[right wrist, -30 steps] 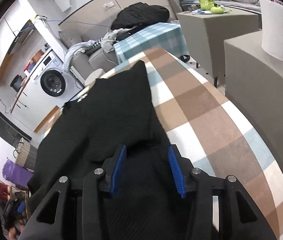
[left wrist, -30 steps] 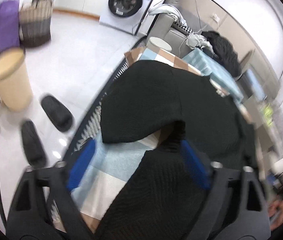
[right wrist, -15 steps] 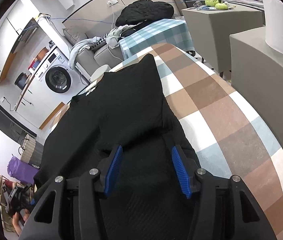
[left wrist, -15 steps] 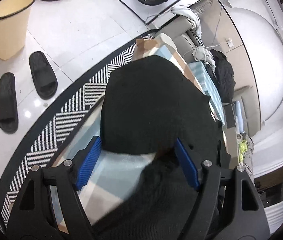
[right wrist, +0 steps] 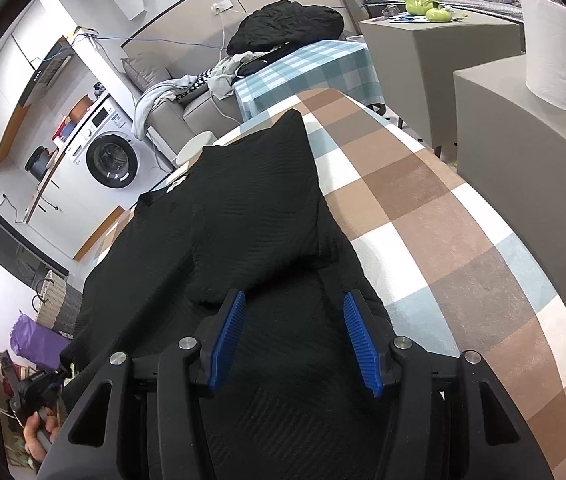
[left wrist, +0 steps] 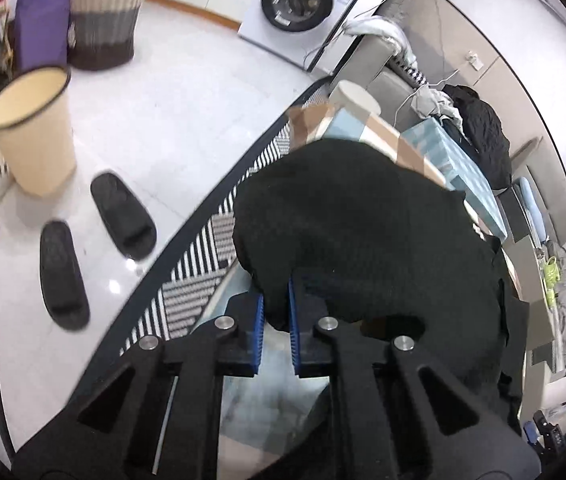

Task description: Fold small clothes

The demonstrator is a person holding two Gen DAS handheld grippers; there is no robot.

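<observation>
A black knit garment (left wrist: 363, 220) lies spread on a table covered with a brown, white and blue checked cloth (right wrist: 443, 216). My left gripper (left wrist: 275, 304) is shut on the garment's near left edge, the cloth pinched between its blue pads. In the right wrist view the garment (right wrist: 243, 216) has one part folded over its middle. My right gripper (right wrist: 293, 320) is open just above the garment's near end, its blue pads (right wrist: 357, 336) wide apart and holding nothing.
A striped rug (left wrist: 203, 264) lies beside the table, with two black slippers (left wrist: 123, 212) and a beige bin (left wrist: 31, 128) on the white floor. A washing machine (left wrist: 299, 4) and baskets stand farther off. Grey cabinets (right wrist: 523, 152) stand right of the table.
My left gripper has shut on the garment's left edge; it was open half a second ago. My right gripper has stayed open over the garment, shifting slightly.
</observation>
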